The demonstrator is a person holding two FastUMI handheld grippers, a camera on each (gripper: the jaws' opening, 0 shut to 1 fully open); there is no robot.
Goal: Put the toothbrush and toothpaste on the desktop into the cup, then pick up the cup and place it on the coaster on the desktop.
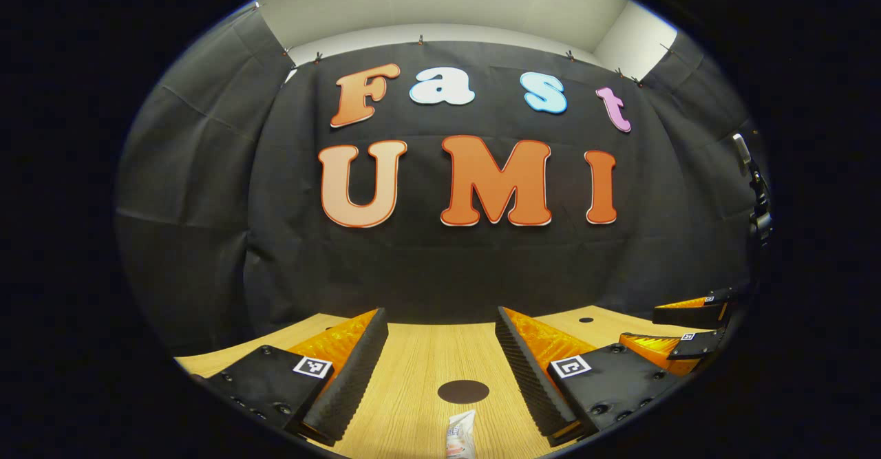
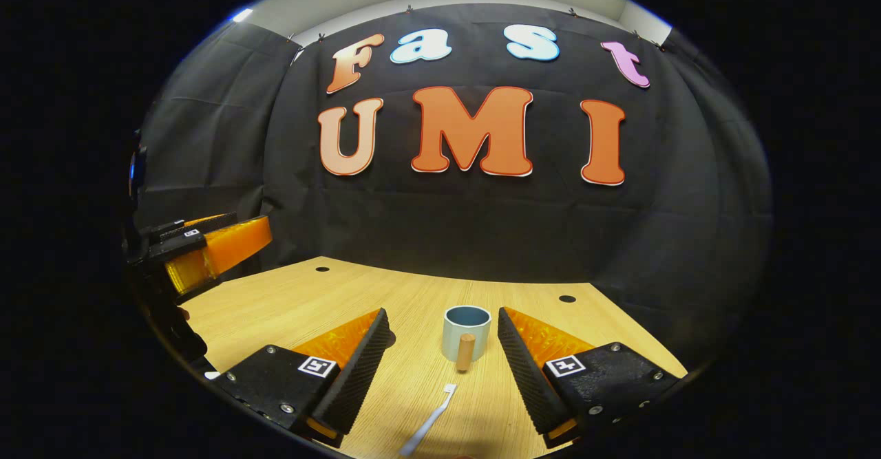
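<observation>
While both grippers hung above the wooden desktop (image 2: 289, 307) with nothing between their fingers, the task's things all lay untouched on it. Seen from the left gripper view, the left gripper (image 1: 440, 349) had its fingers spread wide apart, and between them lay a dark round coaster (image 1: 463, 391) flat on the wood, with the toothpaste (image 1: 460, 435) tube just nearer the camera, lying at the bottom edge of the picture and only partly seen. Off to the right in that same view, the right gripper (image 1: 688, 325) showed at the rim, its two fingers stacked one above the other with a gap between them. Seen from the right gripper view, the right gripper's fingers likewise stood well apart, and between them sat the cup (image 2: 466, 331), upright, pale blue-grey outside and darker inside, with a wooden handle turned toward the camera. Nearer than the cup, apart from it, the white toothbrush (image 2: 428, 426) lay flat on the desktop, its head pointing toward the cup and its handle running down toward the lower edge. At the left rim of that view, the left gripper hung over the desktop's near corner.
</observation>
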